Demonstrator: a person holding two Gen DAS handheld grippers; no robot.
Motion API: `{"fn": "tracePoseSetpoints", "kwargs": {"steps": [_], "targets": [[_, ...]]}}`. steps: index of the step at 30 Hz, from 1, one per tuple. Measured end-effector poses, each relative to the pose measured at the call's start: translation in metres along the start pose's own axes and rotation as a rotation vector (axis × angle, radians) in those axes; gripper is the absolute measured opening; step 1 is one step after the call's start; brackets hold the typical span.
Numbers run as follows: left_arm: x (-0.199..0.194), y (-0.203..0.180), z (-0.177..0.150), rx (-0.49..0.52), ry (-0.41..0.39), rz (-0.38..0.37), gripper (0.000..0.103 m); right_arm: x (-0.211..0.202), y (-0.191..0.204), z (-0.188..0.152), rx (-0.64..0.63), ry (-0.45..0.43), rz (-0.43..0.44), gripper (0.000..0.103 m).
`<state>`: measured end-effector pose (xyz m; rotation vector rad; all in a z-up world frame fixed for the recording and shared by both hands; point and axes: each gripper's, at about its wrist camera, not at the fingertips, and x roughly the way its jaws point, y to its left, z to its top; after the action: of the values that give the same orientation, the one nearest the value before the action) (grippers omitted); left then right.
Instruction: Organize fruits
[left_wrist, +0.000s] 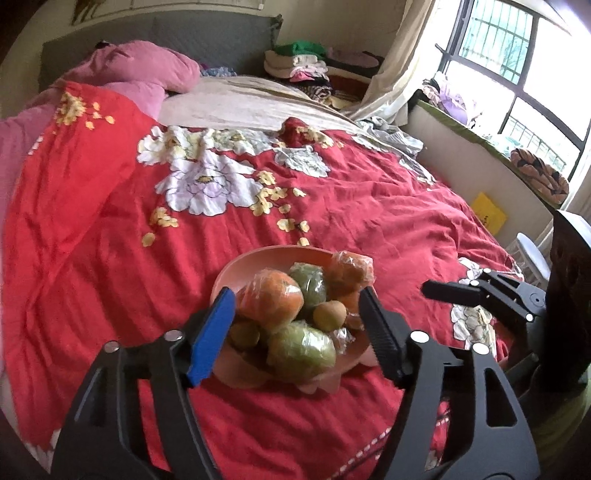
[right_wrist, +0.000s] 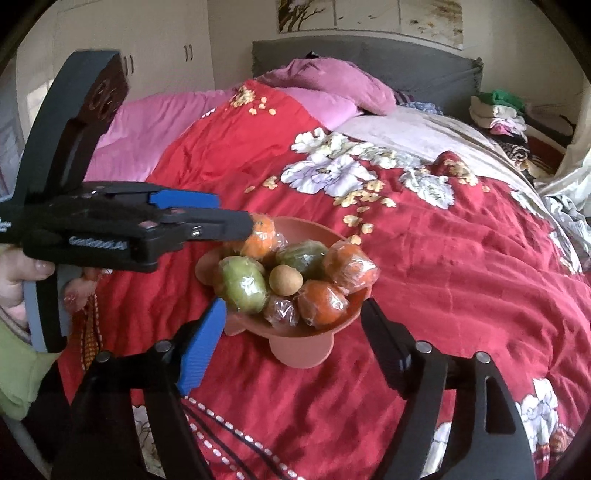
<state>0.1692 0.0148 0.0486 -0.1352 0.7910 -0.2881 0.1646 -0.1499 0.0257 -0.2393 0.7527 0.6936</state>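
Note:
A pink footed bowl (left_wrist: 258, 260) (right_wrist: 314, 225) stands on the red bedspread, piled with plastic-wrapped fruits: orange ones (left_wrist: 269, 299) (right_wrist: 323, 304), green ones (left_wrist: 301, 349) (right_wrist: 242, 284) and a small brown round one (left_wrist: 330, 315) (right_wrist: 285, 280). My left gripper (left_wrist: 295, 325) is open, its fingers on either side of the near fruits; in the right wrist view its tips (right_wrist: 236, 214) reach the far-left orange fruit (right_wrist: 260, 236). My right gripper (right_wrist: 291, 336) is open and empty just before the bowl; it shows at the right in the left wrist view (left_wrist: 454, 291).
The bowl stands on a bed with a red flowered bedspread (left_wrist: 332, 206) (right_wrist: 443, 258). Pink pillows (left_wrist: 147, 70) (right_wrist: 325, 85) lie at the grey headboard. Folded clothes (left_wrist: 295, 62) are stacked at the far right. A window ledge (left_wrist: 480, 140) runs along the right side.

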Motion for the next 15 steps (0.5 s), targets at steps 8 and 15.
{"fn": "tracePoseSetpoints", "kwargs": {"steps": [8, 15], "targets": [[-0.036, -0.006, -0.025, -0.021, -0.046, 0.068, 0.084, -0.028, 0.003, -0.016, 0.031, -0.039, -0.036, 0.093], [-0.053, -0.015, -0.053, -0.052, -0.049, 0.123, 0.093, -0.040, 0.007, -0.036, 0.056, -0.036, -0.079, 0.098]]}}
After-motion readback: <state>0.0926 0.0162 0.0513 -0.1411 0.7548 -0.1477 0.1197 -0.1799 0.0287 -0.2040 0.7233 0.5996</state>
